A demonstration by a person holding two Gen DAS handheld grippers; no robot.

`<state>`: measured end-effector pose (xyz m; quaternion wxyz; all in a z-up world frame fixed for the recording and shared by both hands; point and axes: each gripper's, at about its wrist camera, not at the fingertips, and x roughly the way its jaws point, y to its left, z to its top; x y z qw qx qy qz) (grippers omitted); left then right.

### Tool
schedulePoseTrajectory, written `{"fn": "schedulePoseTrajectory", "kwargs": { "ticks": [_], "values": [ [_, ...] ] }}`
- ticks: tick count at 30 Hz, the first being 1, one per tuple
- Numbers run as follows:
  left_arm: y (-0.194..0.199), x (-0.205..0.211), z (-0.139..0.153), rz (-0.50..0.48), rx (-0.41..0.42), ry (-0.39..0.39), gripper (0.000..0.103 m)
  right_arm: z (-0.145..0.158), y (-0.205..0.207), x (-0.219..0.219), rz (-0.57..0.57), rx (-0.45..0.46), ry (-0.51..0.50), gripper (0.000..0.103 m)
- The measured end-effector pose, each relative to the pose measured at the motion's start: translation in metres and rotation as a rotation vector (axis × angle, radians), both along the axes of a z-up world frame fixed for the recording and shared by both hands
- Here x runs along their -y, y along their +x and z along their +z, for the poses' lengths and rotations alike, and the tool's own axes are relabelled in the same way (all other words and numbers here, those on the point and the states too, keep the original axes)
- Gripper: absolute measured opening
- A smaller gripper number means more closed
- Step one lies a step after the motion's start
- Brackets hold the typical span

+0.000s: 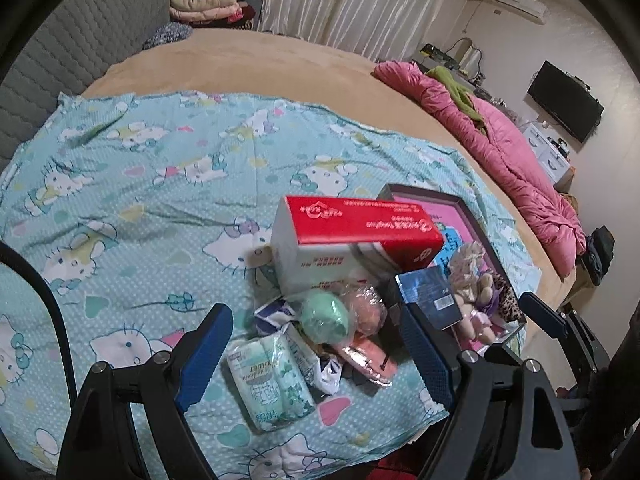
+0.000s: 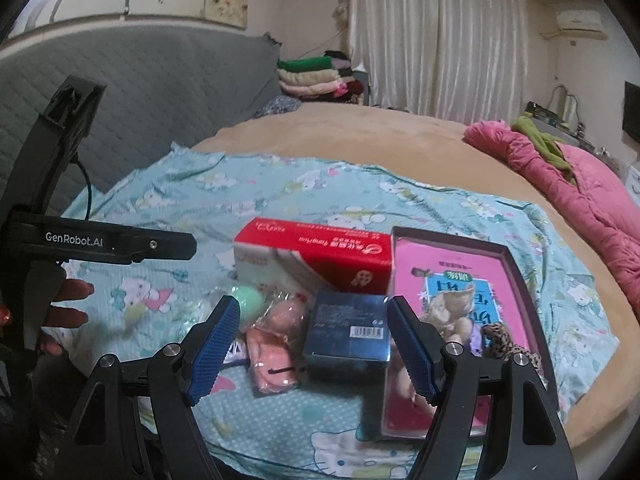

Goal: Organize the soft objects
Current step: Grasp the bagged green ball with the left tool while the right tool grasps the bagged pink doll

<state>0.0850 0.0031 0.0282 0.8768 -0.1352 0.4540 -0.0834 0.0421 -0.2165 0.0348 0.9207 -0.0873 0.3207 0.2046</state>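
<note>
On the blue cartoon-print sheet (image 1: 132, 184), near its front edge, the soft objects lie heaped together: a green tissue pack (image 1: 272, 384), a mint-green ball (image 1: 325, 317) in clear wrap, a wrapped pink soft toy (image 2: 272, 352), and a plush doll (image 1: 474, 280) already resting in the dark-rimmed tray (image 2: 452, 240) over a pink book. A red and white carton (image 2: 316, 256) and a dark blue box (image 2: 348, 340) stand among them, touching or just beside the soft pieces. Both tools are spread wide and hold nothing: the left gripper (image 1: 316, 364) hovers over the tissue pack and ball, the right gripper (image 2: 312, 350) frames the pink toy and the blue box. My judgement is that the crowding is the hazard: a closing jaw could catch the rigid blue box along with the toy, or slip on the slick wrap, and a nudged ball may roll off the sheet's near edge.
</note>
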Motion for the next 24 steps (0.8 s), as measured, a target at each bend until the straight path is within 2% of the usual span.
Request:
{"fn": "schedulePoseTrajectory", "kwargs": {
  "ticks": [9, 24],
  "values": [
    [0.009, 0.009, -0.026, -0.039, -0.057, 0.003, 0.085, -0.022, 0.008, -0.011, 0.016, -0.026, -0.055, 0.077],
    [0.026, 0.018, -0.051, -0.06, -0.116, 0.042, 0.085, -0.05, 0.02, -0.026, 0.05, -0.057, -0.126, 0.077]
  ]
}}
